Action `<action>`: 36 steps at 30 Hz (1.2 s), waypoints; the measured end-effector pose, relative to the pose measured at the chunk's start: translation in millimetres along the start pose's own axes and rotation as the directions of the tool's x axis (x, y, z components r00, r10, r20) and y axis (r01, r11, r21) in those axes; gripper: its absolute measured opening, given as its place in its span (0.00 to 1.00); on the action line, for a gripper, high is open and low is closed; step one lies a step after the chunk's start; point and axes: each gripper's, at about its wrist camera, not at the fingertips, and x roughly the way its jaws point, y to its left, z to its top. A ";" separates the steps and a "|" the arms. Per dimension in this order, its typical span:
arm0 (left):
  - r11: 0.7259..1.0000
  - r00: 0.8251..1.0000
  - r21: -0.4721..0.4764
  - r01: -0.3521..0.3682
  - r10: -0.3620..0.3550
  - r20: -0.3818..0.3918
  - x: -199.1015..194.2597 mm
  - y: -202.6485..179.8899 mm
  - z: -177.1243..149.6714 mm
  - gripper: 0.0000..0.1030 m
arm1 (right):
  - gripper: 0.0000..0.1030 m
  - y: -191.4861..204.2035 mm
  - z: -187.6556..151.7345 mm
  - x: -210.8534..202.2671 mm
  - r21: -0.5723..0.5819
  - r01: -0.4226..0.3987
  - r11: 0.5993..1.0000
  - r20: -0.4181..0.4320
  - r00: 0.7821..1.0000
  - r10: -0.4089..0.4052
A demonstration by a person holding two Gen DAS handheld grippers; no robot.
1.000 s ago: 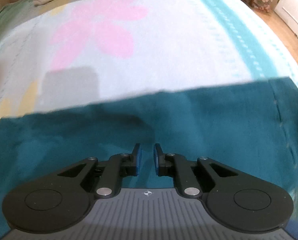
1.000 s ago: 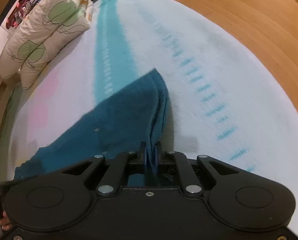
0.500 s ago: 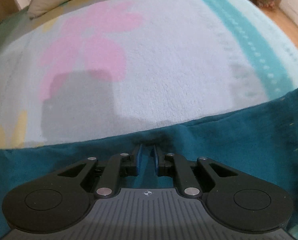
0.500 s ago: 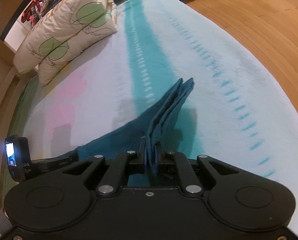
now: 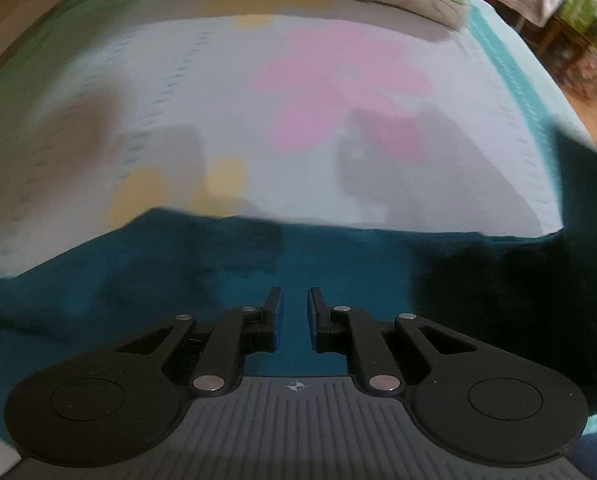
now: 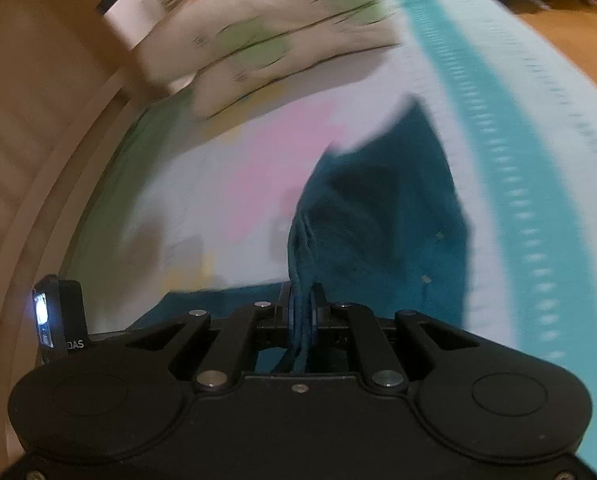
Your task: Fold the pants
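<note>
Lifted higher since a moment ago, the teal pants (image 6: 378,216) hang bunched from the right gripper (image 6: 301,304), pinched tight; the left gripper (image 5: 295,308) stands slightly parted over the cloth, grip unclear.

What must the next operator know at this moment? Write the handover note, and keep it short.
Left tool: jaws nearly together over the teal pants; it is unclear whether cloth is pinched.
Right tool: shut on a bunched, layered edge of the pants, held up off the bed cover.
Pants: across the near part of the bed, with pillows at the far end.
Done: one edge gathered and raised.
Left: lay that edge over, flatten it, finish the fold.
</note>
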 end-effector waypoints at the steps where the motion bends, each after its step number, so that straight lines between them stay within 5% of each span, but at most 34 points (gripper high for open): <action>1: 1.000 1.000 -0.014 -0.017 0.017 0.004 -1.3 8.2 -2.1 0.13 | 0.14 10.6 -4.8 12.6 -0.011 -0.013 1.000 -0.018 1.000 0.013; 9: 0.980 0.999 -0.197 -0.037 0.031 -0.031 6.3 70.9 -16.5 0.13 | 0.16 67.8 -75.9 129.7 -0.089 -0.003 0.996 -0.178 0.984 -0.013; 14: 0.975 0.999 -0.219 -0.030 0.023 -0.033 13.0 71.7 -12.1 0.13 | 0.25 69.2 -101.9 150.6 -0.075 -0.072 0.995 -0.231 0.972 0.053; 18: 0.982 1.000 -0.187 -0.011 0.006 -0.029 5.0 72.3 -23.6 0.13 | 0.26 54.8 -88.9 127.0 -0.064 -0.055 0.996 -0.167 0.985 0.043; 21: 0.991 0.999 -0.135 0.006 -0.011 -0.033 5.0 58.2 -32.4 0.13 | 0.37 31.6 -70.6 105.4 -0.042 0.027 0.999 -0.075 0.997 -0.030; 25: 0.999 0.998 -0.040 0.031 -0.033 -0.051 13.1 30.4 -43.0 0.13 | 0.39 -10.3 -47.8 93.5 0.056 0.156 0.986 -0.025 0.988 -0.155; 30: 0.996 0.991 0.039 0.077 -0.072 -0.116 27.8 7.1 -58.7 0.13 | 0.24 -50.2 -31.2 98.2 0.125 0.205 0.971 -0.051 0.979 -0.200; 36: 0.996 0.990 0.060 0.065 -0.057 -0.132 37.7 5.2 -64.0 0.13 | 0.19 -61.0 -22.1 128.1 0.151 0.280 0.948 -0.067 0.960 -0.273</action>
